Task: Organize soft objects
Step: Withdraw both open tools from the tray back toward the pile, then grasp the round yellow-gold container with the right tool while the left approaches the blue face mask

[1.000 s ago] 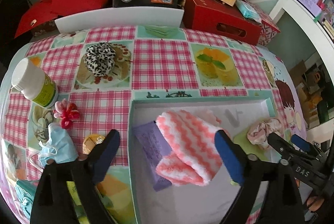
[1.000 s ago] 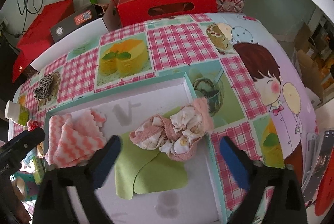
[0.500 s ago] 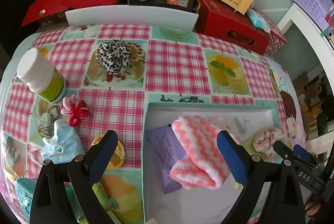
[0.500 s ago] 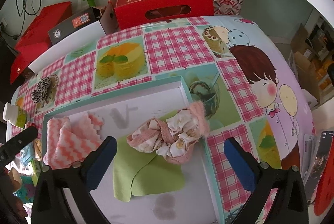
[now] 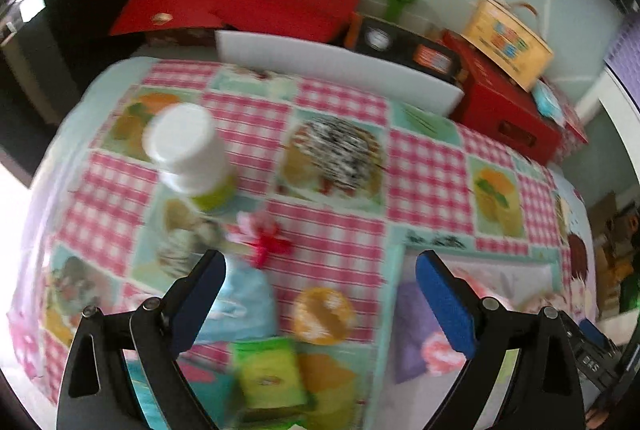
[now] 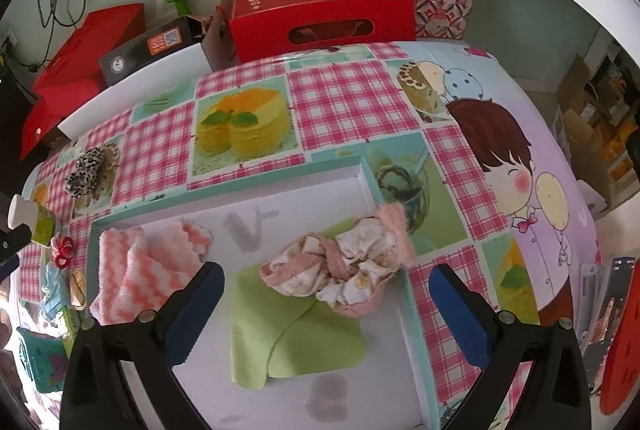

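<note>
Three soft items already lie in the shallow tray [image 6: 362, 165]: pink-and-white zigzag cloth [image 6: 136, 270] at its left end, green cloth [image 6: 288, 334] mid-floor, crumpled pink-trimmed fabric [image 6: 344, 270] on the green cloth against the right wall. Left gripper [image 5: 320, 294]: jaws wide, nothing between them, aimed at the loose items left of the tray. Right gripper [image 6: 326, 304]: jaws wide, empty, over the tray. Judged step: reach for the next loose soft piece. Nearest candidates are the blue face mask [image 5: 240, 302], just beside the left finger, and the pink-red bow [image 5: 264, 234] beyond it; the leopard scrunchie [image 5: 340, 157] sits farther back. For a clean pick, centre both pads over one item only, come down close to the tablecloth [image 5: 348, 250], pinch the bulk and not a loose strap, and steer clear of the white-capped bottle [image 5: 188, 153]. Left view is heavily motion-blurred: the mask's straps and the yellow-green packet [image 5: 272, 374] near the bottom edge are indistinct, the tray is cut off by the right finger.
</note>
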A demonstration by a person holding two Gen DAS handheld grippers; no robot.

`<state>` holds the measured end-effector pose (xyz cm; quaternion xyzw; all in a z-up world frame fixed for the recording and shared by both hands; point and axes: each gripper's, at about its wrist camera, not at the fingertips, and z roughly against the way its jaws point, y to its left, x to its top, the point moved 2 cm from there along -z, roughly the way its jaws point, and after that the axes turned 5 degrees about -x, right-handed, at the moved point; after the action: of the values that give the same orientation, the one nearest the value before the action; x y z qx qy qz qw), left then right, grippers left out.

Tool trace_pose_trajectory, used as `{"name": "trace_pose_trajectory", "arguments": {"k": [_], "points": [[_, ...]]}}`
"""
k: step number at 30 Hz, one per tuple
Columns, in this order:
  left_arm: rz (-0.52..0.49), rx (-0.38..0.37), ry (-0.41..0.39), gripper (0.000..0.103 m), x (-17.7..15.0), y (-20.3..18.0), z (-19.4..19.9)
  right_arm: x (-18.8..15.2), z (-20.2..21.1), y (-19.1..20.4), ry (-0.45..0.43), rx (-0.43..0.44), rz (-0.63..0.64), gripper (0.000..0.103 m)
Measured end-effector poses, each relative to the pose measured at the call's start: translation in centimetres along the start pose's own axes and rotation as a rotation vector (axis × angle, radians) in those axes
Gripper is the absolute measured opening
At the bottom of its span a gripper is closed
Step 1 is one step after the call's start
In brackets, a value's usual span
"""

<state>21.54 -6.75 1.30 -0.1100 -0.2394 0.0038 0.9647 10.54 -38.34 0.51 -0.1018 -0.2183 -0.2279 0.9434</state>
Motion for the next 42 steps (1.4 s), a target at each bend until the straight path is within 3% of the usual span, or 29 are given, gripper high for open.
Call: {"name": "trace_pose_trajectory", "arguments": {"k": [8,17,22,30,35,42], "points": [[0.106,0.175,-0.092,0.096,1.2,6.8,3.2,0.1,1.3,4.2,-0.033,0.072,0.071,0.103],[0.216,0.186,-0.091,0.096,0.4,11.7,4.5,-1.0,2.4,10.1,-0.055,0.155,0.199,0.103],[0.219,0.215,-0.083,0.096,-0.1,12.8,4.7,-1.6,3.4,12.8,-0.084,0.215,0.250,0.103],[0.269,0.185,-0.030,0.096,-0.8,14.5,3.4,-3.9,3.6,19.2,-0.092,0.327,0.405,0.103],[0.250,0.132,0.058,0.096,-1.1,13.7,1.0,-5.2,3.1,22.1,-0.107,0.332,0.515,0.103],[0.182,0.081,0.137,0.096,-1.3,11.4,-1.3,-6.0,2.1,24.4,-0.124,0.354,0.632,0.086]]}}
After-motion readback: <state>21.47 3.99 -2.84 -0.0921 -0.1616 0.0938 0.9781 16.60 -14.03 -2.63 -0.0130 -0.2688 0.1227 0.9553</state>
